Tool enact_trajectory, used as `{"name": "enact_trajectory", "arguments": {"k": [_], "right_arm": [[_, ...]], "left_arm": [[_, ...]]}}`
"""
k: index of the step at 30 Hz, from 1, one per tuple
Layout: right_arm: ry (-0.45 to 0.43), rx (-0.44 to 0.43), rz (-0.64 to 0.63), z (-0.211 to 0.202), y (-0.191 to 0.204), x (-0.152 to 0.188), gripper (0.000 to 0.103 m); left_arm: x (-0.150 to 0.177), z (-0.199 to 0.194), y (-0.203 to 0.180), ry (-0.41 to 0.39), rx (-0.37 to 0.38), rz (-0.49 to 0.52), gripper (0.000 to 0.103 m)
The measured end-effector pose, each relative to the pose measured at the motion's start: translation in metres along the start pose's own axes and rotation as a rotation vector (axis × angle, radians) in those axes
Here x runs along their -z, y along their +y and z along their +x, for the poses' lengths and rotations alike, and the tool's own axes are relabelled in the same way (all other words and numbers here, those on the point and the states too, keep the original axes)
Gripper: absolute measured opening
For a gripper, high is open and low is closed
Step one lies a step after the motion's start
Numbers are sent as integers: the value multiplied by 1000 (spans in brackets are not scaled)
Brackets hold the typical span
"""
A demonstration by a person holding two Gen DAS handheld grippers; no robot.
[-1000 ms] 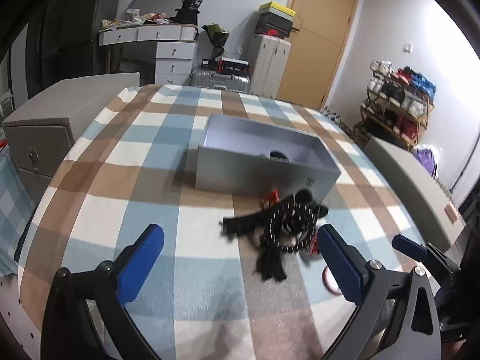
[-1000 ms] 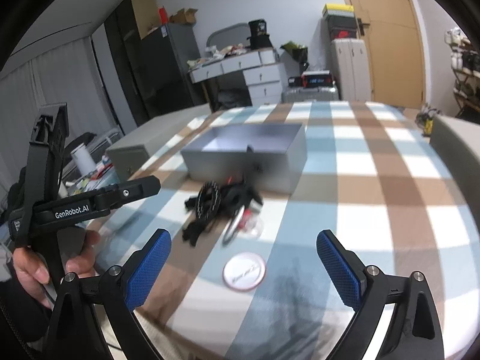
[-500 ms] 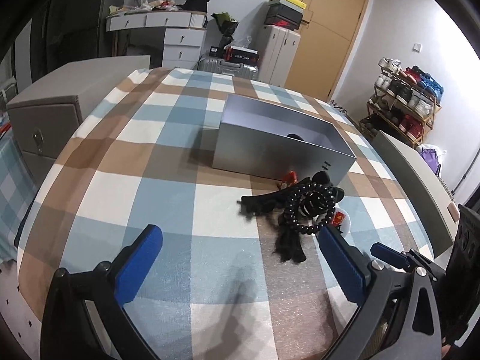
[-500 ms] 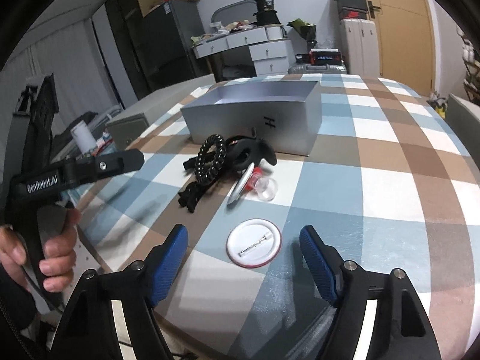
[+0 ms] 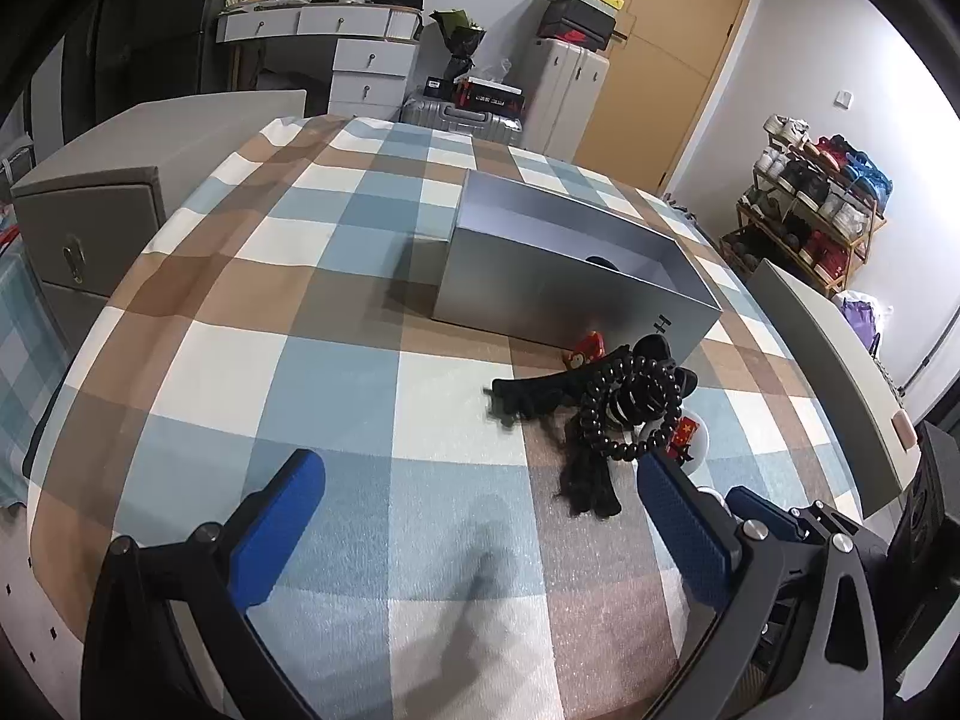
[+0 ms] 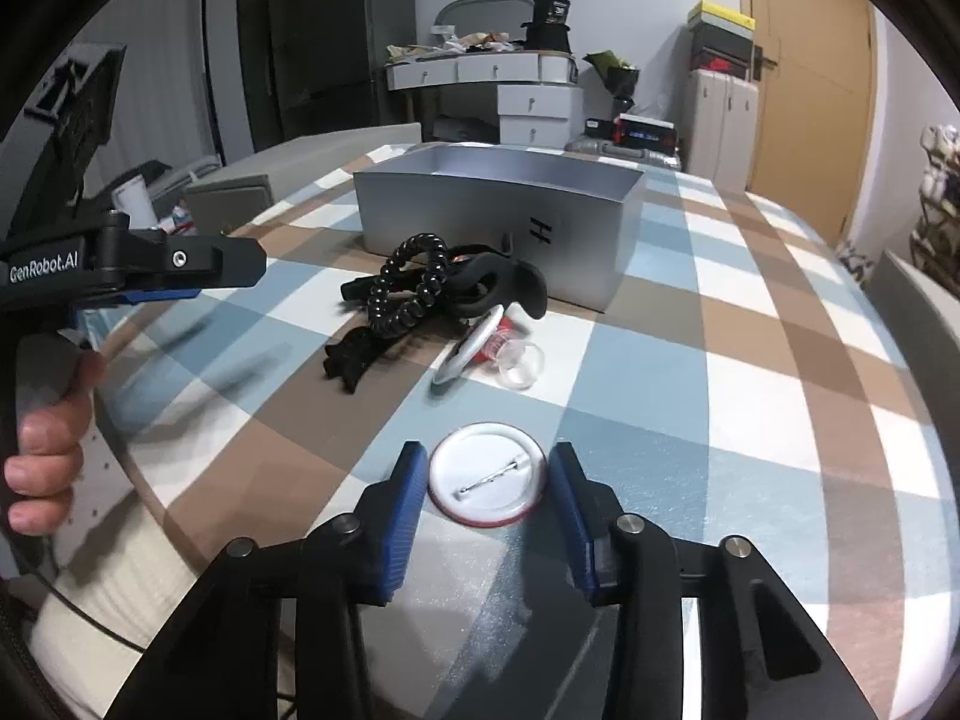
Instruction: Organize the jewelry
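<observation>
The right gripper (image 6: pixel 487 498) has come down low over the checked worktop (image 6: pixel 750 420) and its jaws have closed in a lot; a second ago they were spread wide and higher up; now the blue pads (image 6: pixel 403 504) sit on each side of the round pin badge (image 6: pixel 487 474), just beside its rim; I cannot tell if they touch it yet, so it is not held for sure. The badge lies flat, pin side up, well in front of the grey box (image 6: pixel 498 228).

The left gripper (image 5: pixel 480 516) is wide open and holds nothing; it hangs above the worktop in front of the grey box (image 5: pixel 570 276), and it has moved a bit closer to the pile.

The pile sits right in front of the box: a black bead bracelet (image 6: pixel 414 288), a black hair clip (image 6: pixel 504 288) and a second badge (image 6: pixel 468 348) tipped on its edge.

I think the badge pick-up is about to happen; then it can go in the box; nearly all the tidying is still to do.
</observation>
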State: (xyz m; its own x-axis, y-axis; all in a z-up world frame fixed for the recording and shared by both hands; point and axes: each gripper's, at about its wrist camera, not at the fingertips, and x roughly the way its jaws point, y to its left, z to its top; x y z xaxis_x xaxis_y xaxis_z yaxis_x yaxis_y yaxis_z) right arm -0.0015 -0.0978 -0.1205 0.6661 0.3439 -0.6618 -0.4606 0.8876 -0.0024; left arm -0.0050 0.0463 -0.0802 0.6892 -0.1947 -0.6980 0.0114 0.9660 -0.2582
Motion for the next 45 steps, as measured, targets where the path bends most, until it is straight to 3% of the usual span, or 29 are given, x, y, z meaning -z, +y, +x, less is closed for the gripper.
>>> {"name": "enact_trajectory", "arguments": {"k": [6,7,8,14,22,24,29,38,40,43,45], "right_arm": [[-13,-2,-1,-3,-2,0,37],[-27,3,1,-5,-3,0,28],[-29,-8,6,-6,-4,-1,0],[-17,-38,46,-2,-9,-1,4],[-70,-112,122,-15,-20,1,8],[-54,-113,119,-15,-20,3,21],[-33,-97,89,-17,-12,10,30],[-3,-14,22,-7,2,7,63],[6,15,-18,-4,9,6,64],[2,27,-18,-3,11,5,56],[-8,36,-17,-5,11,6,41]], "left_arm": [[0,0,1,8,-2,-1,101],[0,0,1,10,-2,-3,101],[1,1,2,13,-2,-4,101],[0,2,2,20,-1,-10,101],[2,4,1,28,4,-16,101],[2,5,1,30,6,-19,101],[4,6,0,28,16,-13,101],[7,8,6,36,36,-34,101],[7,9,7,39,39,-42,101],[8,9,10,47,43,-58,101],[8,8,12,41,45,-66,101]]}}
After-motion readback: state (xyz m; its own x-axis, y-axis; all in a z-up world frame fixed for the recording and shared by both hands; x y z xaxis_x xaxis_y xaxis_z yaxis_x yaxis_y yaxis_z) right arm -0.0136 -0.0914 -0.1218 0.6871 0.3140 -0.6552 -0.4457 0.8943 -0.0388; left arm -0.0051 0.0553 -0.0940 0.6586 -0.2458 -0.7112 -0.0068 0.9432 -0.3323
